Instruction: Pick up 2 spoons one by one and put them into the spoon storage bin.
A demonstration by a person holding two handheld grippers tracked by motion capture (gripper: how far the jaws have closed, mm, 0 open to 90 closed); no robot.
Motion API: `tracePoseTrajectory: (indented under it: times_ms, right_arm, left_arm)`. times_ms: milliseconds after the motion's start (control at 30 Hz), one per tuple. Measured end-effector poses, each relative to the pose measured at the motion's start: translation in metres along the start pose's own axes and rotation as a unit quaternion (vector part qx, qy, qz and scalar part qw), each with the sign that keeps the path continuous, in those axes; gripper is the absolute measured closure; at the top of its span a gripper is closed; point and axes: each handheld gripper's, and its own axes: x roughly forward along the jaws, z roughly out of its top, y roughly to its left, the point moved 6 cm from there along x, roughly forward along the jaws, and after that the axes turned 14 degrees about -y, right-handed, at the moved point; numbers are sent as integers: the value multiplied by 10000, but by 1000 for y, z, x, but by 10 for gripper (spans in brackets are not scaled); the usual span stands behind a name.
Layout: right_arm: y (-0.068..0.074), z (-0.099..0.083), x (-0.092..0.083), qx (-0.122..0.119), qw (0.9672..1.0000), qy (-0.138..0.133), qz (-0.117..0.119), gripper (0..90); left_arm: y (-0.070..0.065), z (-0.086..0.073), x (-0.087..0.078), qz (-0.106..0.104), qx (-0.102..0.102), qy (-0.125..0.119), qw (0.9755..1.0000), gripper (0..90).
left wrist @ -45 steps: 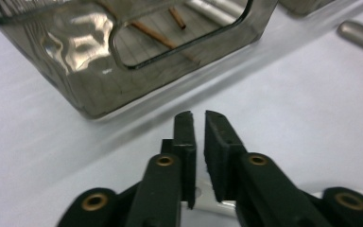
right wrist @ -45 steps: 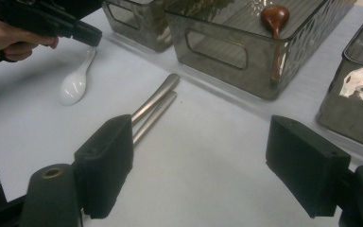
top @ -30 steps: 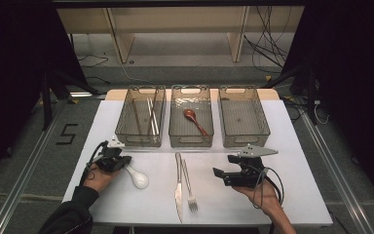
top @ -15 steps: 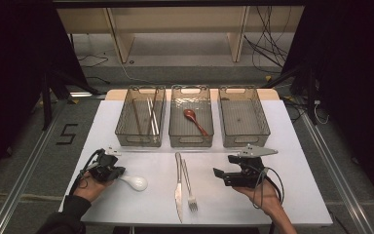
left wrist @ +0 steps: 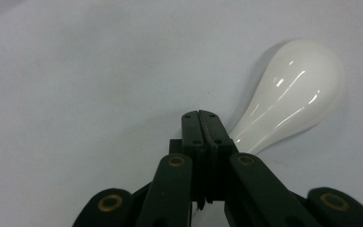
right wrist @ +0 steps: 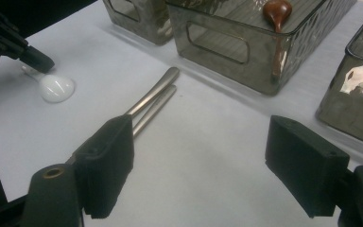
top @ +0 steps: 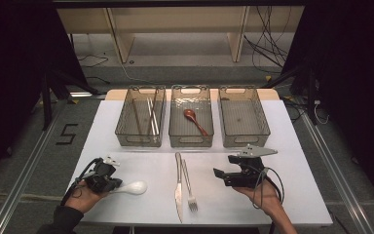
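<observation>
Your left gripper [top: 113, 184] sits at the near left of the white table [top: 302, 195], jaws pressed fully together around the thin handle of the white ceramic soup spoon [top: 132, 187]; in the left gripper view the pads meet tip to tip and the handle runs out from beside them to the bowl, which lies face down on the table. Your right gripper [top: 219, 174] rests at the near right, jaws wide apart with nothing between them, pointing left toward the cutlery.

Items on the table:
- White soup spoon: near left, bowl pointing right, handle end in your left gripper.
- Table knife [top: 177, 185]: near centre, lying near-to-far.
- Fork [top: 189, 185]: just right of the knife, parallel to it, tines toward you.
- Left bin [top: 121, 131]: smoky clear plastic, far left of the row, holding chopsticks [top: 151, 114].
- Middle bin [top: 191, 140]: holding a reddish-brown spoon [top: 195, 119].
- Right bin [top: 243, 139]: same make, just right of the middle one.

Your right hand [top: 265, 197] grasps its gripper from the near side.
</observation>
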Motion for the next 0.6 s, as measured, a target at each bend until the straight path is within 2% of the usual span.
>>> tracePoseTrajectory:
  times_ms: [233,333,400,467,500,567,600]
  right_arm:
    - [1,-1,1,-20,10000,32,22,254]
    - [0,-1,1,-8,10000,34,17,255]
    - [0,-1,1,0,10000,25,16,255]
    - [0,-1,1,-5,10000,23,18,255]
    - [0,-1,1,-1,10000,26,21,255]
    - [0,-1,1,-5,10000,36,24,255]
    - [1,-1,1,-7,10000,36,23,255]
  left_arm:
    - [-7,-3,-4,-284,98,297,9991,891]
    - [-7,1,-7,-371,78,210,9991,886]
    - [-7,4,-11,-406,59,106,9991,841]
    - [-8,7,-16,-479,144,34,9987,780]
    - [-9,8,-17,-441,194,16,9988,734]
    - [-12,7,-18,-481,320,86,9983,609]
    - [-14,6,-18,-547,394,117,9977,579]
